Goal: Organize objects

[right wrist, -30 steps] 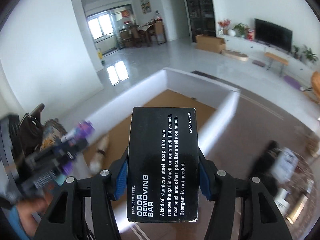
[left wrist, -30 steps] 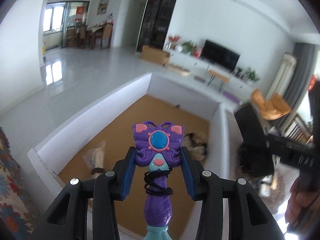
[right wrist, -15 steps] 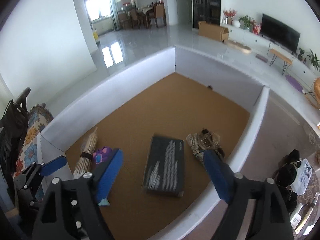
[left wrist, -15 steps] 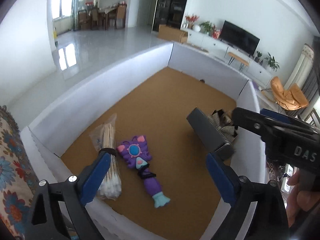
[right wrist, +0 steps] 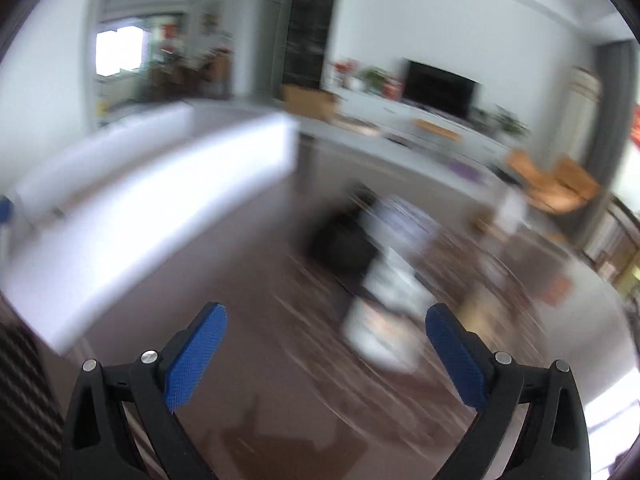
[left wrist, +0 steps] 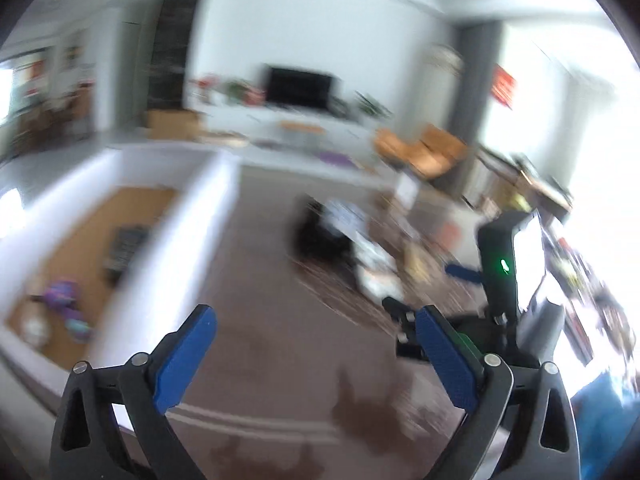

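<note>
Both views are smeared by motion. My left gripper (left wrist: 316, 314) hangs over the brown tabletop (left wrist: 260, 320), its jaws opening with nothing between them. My right gripper (right wrist: 326, 332) is likewise opening and empty above the same brown tabletop (right wrist: 248, 340). The white-walled box (left wrist: 176, 236) with a cork floor lies at the left; inside it rest the purple butterfly wand (left wrist: 60, 296), the black soap box (left wrist: 124, 246) and a pale bundle of swabs (left wrist: 34, 324). In the right wrist view only the box's white wall (right wrist: 160, 184) shows.
A blurred pile lies ahead on the table: a black object (left wrist: 320, 236) (right wrist: 340, 244) and white packets (left wrist: 372, 268) (right wrist: 392, 284). The black housing of the right-hand tool (left wrist: 508, 264), with a green light, stands at the right. A TV wall and orange chairs lie beyond.
The wand and the soap box were let go into the box. Both grippers opened wide and have swung right, away from the box and over the brown table toward the pile.
</note>
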A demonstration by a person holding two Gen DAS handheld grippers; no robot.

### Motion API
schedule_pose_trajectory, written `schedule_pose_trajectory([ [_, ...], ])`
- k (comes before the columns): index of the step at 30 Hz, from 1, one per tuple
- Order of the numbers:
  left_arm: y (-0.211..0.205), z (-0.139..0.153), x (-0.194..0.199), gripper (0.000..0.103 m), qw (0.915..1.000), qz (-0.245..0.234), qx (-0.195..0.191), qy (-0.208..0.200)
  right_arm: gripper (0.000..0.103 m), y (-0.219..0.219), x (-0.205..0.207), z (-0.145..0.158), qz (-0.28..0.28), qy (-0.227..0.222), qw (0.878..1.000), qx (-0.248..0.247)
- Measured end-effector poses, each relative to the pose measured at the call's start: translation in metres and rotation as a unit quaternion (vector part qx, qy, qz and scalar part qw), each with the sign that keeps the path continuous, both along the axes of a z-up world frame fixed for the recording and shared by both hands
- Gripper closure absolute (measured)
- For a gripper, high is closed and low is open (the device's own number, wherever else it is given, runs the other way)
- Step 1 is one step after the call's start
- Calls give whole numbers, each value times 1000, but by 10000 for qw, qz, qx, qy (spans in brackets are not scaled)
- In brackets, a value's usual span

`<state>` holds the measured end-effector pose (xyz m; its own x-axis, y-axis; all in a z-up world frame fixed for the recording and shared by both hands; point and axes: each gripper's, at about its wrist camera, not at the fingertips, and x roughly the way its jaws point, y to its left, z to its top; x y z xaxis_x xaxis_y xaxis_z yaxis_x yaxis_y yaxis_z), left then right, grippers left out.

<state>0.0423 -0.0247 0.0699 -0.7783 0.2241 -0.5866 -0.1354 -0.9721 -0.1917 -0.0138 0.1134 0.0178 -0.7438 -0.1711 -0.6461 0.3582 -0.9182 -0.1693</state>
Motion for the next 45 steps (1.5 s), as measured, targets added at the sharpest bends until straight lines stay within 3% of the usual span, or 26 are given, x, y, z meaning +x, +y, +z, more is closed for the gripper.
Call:
schedule_pose_trajectory([
  [3,44,-39,-15,1,9971,-499,-212,-534,3,66,19,-23,-620,-146,9976,285],
  [7,66,-89,-42,1,9902,-551,-691,-1086,3,129,30,-45,-1188,-499,9911,346],
  [11,78,-109,-62,1,9849,-281,-1241,-1172,3,151,25,-53,-1404,-839,9865,-72],
  [14,74,-118,-79,1,9839,-118,-1321,-1198,3,151,21,-56,-1428,-959,9850,-118],
  [25,66,-113,-107,0,9790,-247,-1227,-1610,0,151,14,-66,-1402,-1231,9819,-321],
  [33,55,-116,-138,0,9831,-60,-1171,-1404,0,152,11,-69,-1426,-1302,9802,-430],
  [45,52,-117,-143,0,9839,-24,-1129,-1383,0,153,10,-69,-1433,-1313,9799,-444],
])
